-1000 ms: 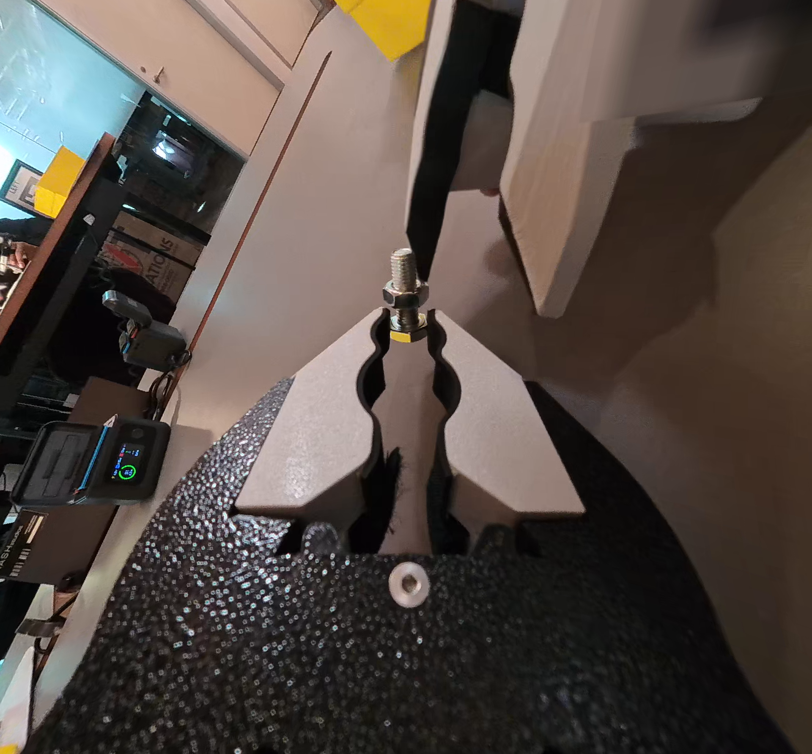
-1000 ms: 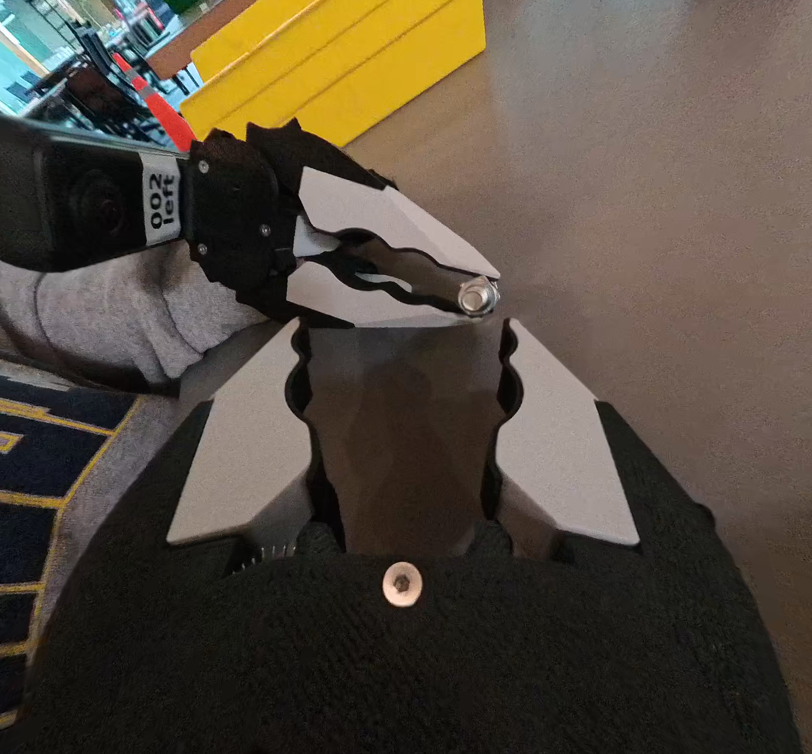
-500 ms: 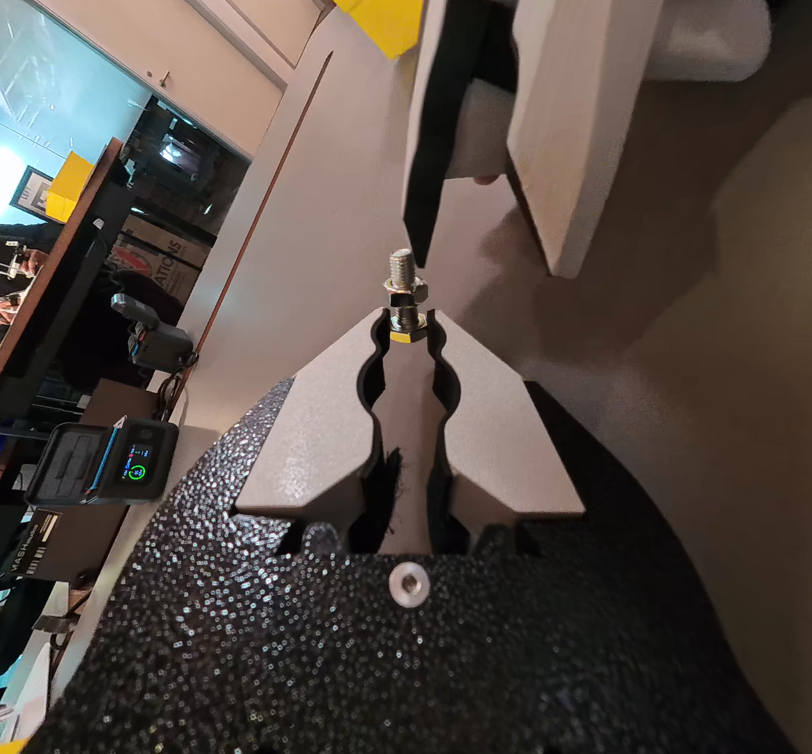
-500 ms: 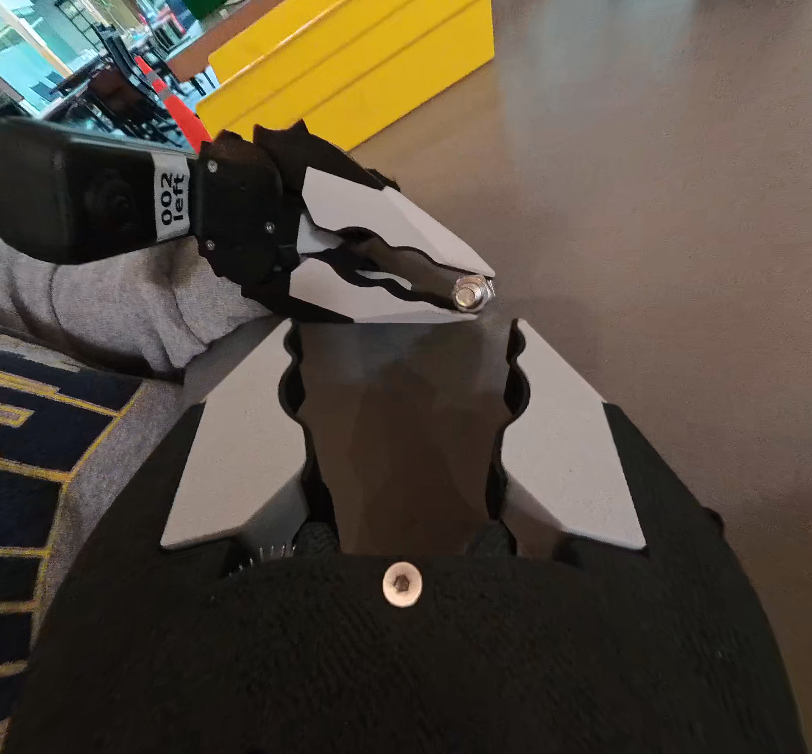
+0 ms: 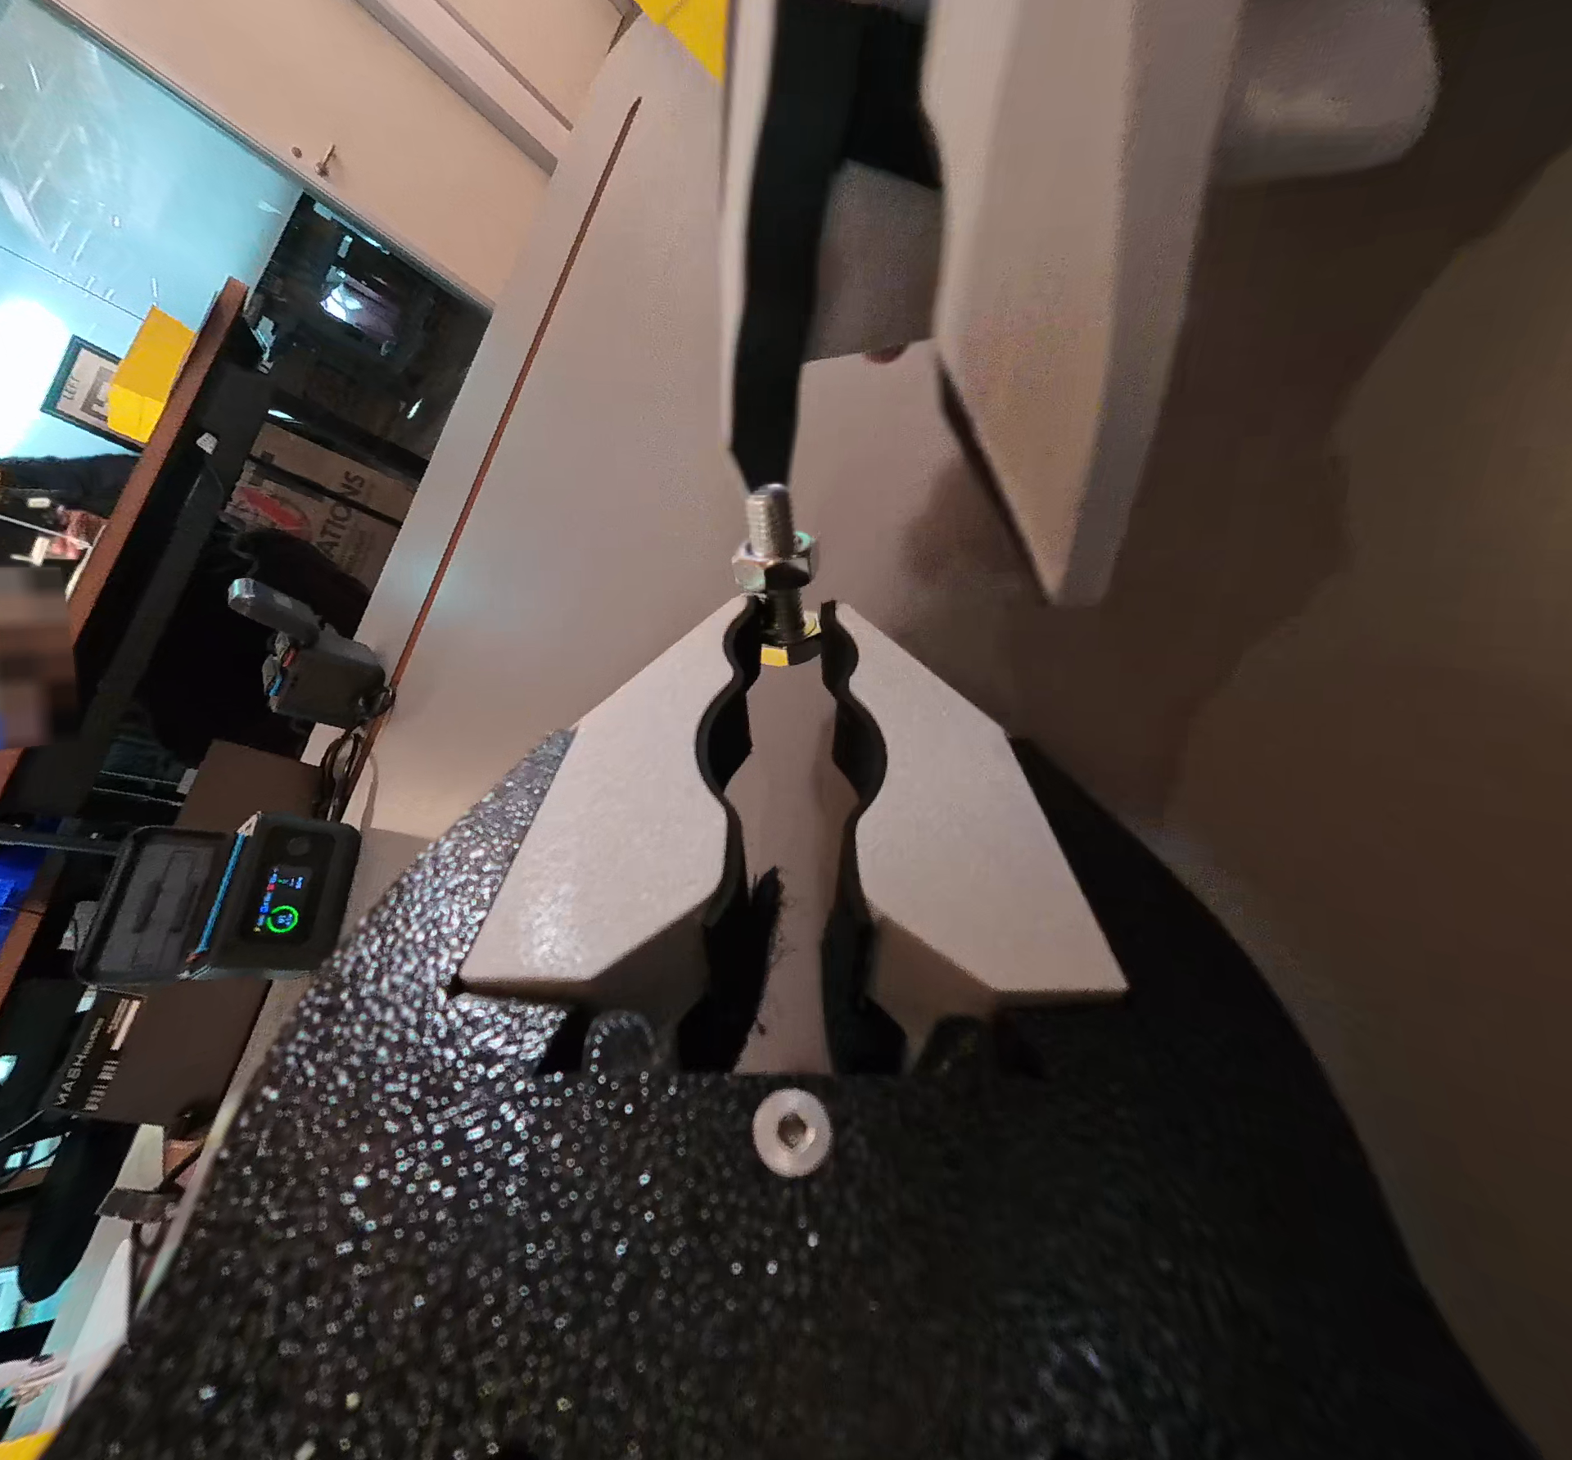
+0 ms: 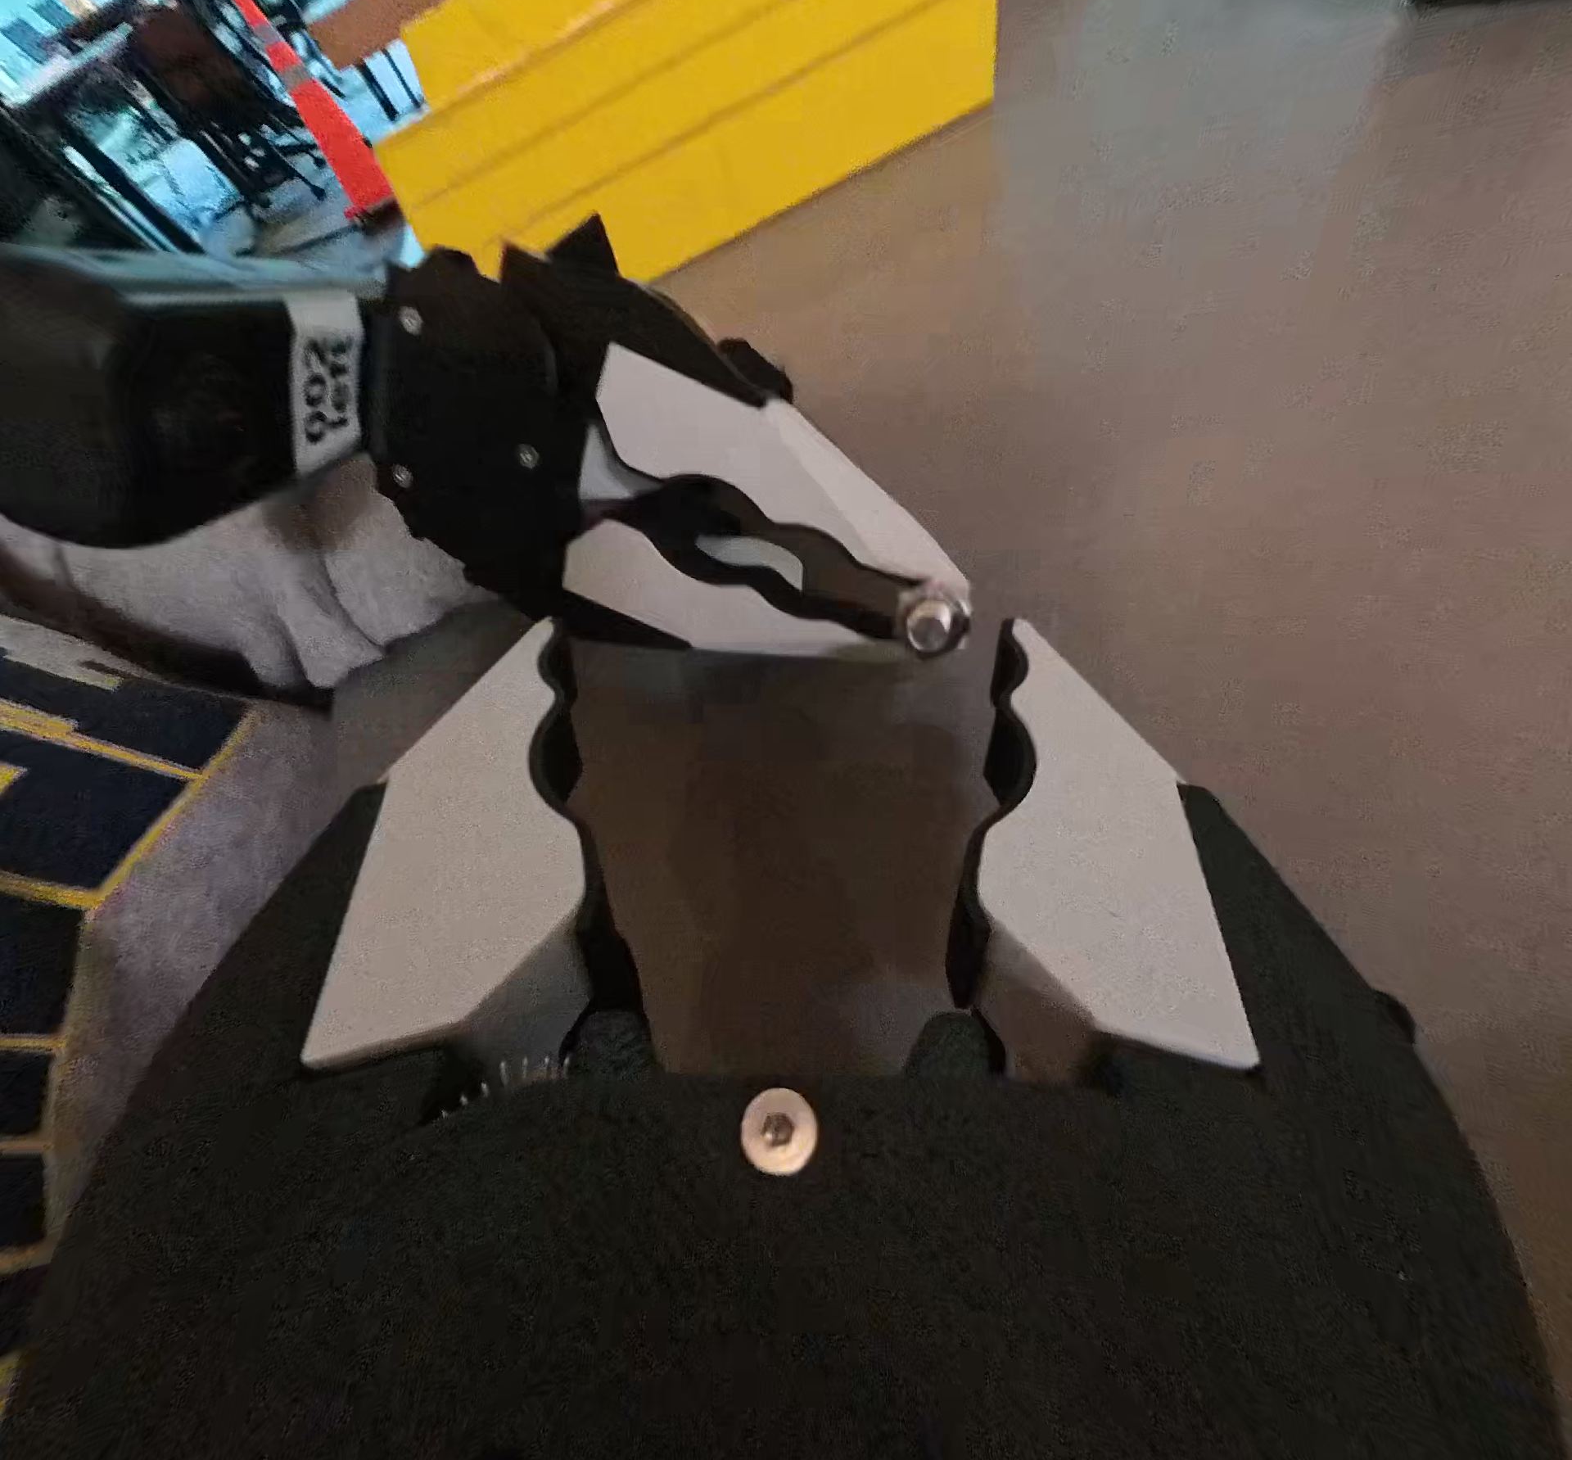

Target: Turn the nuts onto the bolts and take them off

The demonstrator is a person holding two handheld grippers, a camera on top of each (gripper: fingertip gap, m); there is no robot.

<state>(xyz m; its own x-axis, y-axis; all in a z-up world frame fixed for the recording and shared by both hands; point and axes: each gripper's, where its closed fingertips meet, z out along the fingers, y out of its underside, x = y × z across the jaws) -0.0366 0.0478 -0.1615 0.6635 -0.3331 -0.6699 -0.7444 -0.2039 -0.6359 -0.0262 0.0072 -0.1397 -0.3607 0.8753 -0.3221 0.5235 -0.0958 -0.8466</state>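
A: Left hand-held gripper (image 5: 787, 624) clenched on the bolt (image 5: 772, 560) mid-frame, thread out, so the nut (image 5: 776, 560) stays reachable.

B: Right hand-held gripper (image 6: 778, 641) spread wide, empty, apparently lining up on that nut above the counter (image 6: 1276, 398).

My right gripper (image 6: 778, 641) stands wide apart, its gap clear; the bolt (image 6: 936, 624) sits just ahead, near its right finger. The left gripper (image 6: 923, 607) blocks the left side. The yellow box (image 6: 706, 83) stands well behind; bare table (image 6: 1276, 398) lies rightward.
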